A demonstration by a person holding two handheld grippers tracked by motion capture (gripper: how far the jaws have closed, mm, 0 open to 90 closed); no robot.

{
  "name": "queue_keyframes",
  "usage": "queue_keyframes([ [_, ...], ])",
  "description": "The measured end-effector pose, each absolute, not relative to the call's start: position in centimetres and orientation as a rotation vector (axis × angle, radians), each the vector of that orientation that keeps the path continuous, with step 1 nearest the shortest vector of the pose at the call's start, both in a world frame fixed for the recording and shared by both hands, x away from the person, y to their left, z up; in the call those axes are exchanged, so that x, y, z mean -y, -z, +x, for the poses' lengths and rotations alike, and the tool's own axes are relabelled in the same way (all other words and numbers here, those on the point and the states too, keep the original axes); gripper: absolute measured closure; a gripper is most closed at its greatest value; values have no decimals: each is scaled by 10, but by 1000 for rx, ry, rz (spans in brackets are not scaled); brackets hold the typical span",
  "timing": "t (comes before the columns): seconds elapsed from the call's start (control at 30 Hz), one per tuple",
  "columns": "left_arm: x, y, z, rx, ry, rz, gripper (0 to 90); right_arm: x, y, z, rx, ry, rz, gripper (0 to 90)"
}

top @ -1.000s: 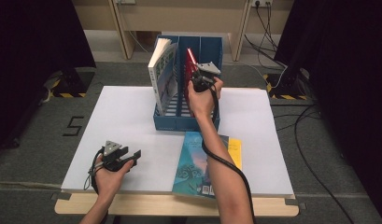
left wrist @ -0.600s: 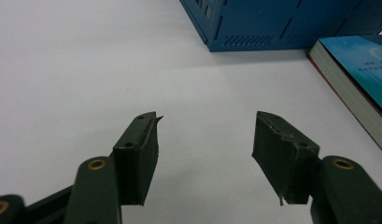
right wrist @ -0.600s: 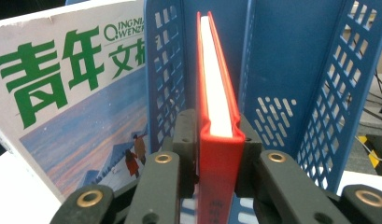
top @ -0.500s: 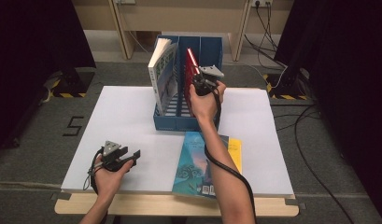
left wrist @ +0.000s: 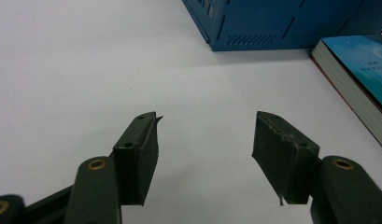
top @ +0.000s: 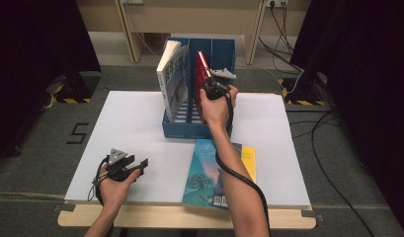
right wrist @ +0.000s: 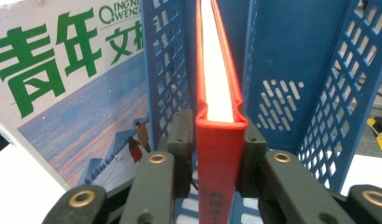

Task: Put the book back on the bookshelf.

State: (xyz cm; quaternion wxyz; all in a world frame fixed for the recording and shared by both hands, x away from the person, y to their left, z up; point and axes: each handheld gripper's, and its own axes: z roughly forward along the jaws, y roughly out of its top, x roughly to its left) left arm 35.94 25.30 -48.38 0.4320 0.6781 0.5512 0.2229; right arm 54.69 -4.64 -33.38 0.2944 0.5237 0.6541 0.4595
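A red book (top: 202,74) stands upright in the middle slot of the blue file rack (top: 189,129). My right gripper (top: 206,85) is at its near edge. In the right gripper view the pads lie against both covers of the red book (right wrist: 219,154) at its spine. The jaws of my right gripper (right wrist: 214,116) have just been opening a little, with the book still between them. A magazine (top: 172,74) leans in the left slot. My left gripper (top: 140,164) rests open near the table's front left, and nothing lies between the jaws of that left gripper (left wrist: 205,140).
A teal book (top: 209,173) lies flat on the white table (top: 130,123) in front of the rack, on top of a yellow one (top: 249,160). The teal book (left wrist: 361,70) is to the right of my left gripper. Cables trail on the floor at the right.
The right hand has shifted very slightly at the red book. The left hand and the books on the table have not moved.
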Motion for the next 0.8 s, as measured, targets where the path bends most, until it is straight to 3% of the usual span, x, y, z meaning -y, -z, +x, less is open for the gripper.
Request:
queue_keyframes([
  [0.2,-253,483,359,-1372,-555,1691,397,43,333,548,-1760,-1163,1409,800],
  [0.8,-252,484,359,-1366,-548,1689,397,38,328,551,-1615,-1178,1425,806],
])
